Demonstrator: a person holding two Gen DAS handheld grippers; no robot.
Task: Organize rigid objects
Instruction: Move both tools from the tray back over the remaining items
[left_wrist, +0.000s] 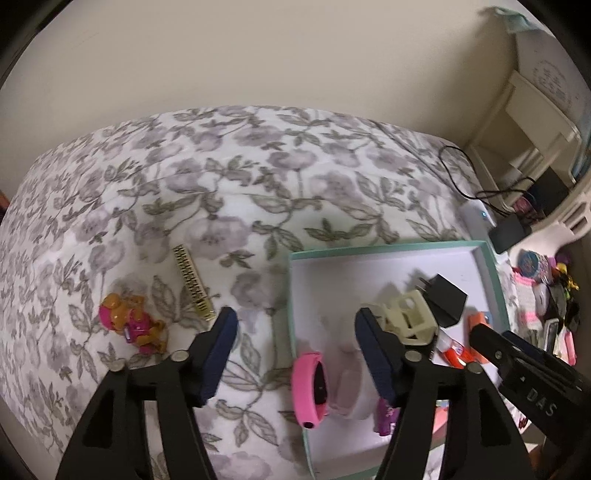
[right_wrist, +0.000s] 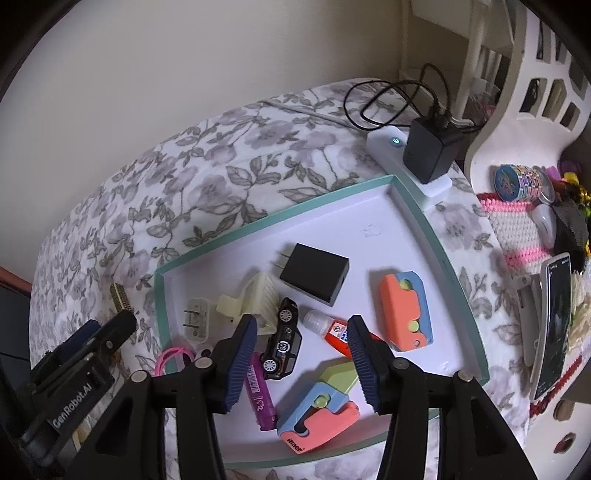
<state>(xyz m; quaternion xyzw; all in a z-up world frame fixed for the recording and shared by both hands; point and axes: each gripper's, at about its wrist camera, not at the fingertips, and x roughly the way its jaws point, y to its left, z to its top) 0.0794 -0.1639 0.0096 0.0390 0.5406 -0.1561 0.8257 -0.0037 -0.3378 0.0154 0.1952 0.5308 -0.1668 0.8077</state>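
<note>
While both pairs of tongs point steeply down over the floral-print bed cover (left_wrist: 207, 177), neither one pinches anything. The left gripper (left_wrist: 295, 354) has its blue-padded jaws spread wide, straddling the left wall of the shallow white tray with a mint-green rim (left_wrist: 391, 246); a pink silicone wristband (left_wrist: 309, 389) lies between the jaws at that wall, free of both pads. The right gripper (right_wrist: 303, 358) is also spread, hovering over the tray's middle, with a small black toy car (right_wrist: 282, 341) and a small glue bottle with a red label (right_wrist: 330, 326) below the gap.

Inside the tray, a purple marker-like tube (right_wrist: 260, 391) lies beside the car near the front edge, next to an orange-and-blue plastic toy knife with a green blade (right_wrist: 321, 410). A cream plastic hair claw (right_wrist: 258, 299) and a black wall charger (right_wrist: 316, 273) sit towards the centre, a white plug adapter (right_wrist: 195, 319) by the left wall, and a second orange-and-blue folded toy (right_wrist: 406, 310) near the right wall.

Left of the tray, on the cover, lie a gold rhinestone hair clip (left_wrist: 194, 282) and an orange-and-pink toy figure (left_wrist: 133, 323). Beyond the far right corner, a white power strip (right_wrist: 410, 162) carries a black plugged-in adapter (right_wrist: 430, 149).
</note>
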